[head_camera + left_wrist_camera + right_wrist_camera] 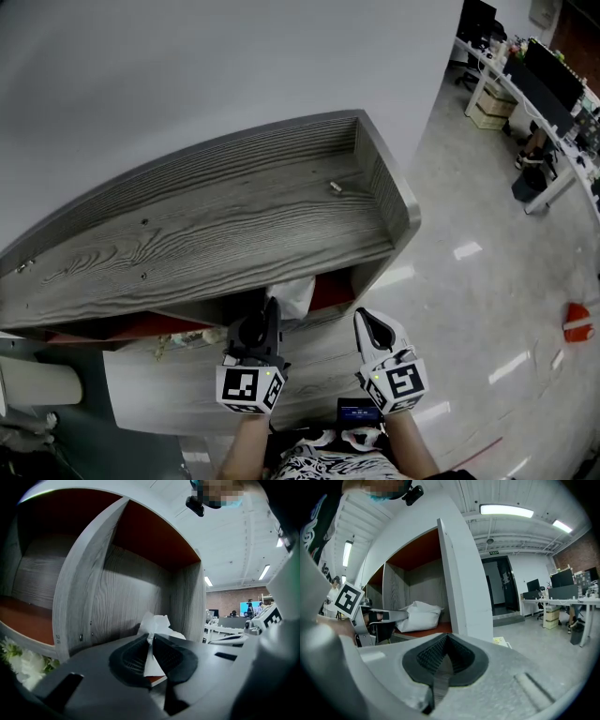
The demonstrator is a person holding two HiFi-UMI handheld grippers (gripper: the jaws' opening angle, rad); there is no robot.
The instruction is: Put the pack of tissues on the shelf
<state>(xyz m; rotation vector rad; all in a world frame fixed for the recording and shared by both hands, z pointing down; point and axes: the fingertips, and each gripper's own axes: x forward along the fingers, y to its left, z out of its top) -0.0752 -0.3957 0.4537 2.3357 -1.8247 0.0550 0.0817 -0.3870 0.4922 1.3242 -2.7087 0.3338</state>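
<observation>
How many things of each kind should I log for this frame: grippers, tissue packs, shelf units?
pack of tissues: 1
shelf unit: 1
grippers: 2 (left gripper shut on the pack, right gripper shut and empty)
Total: 4
</observation>
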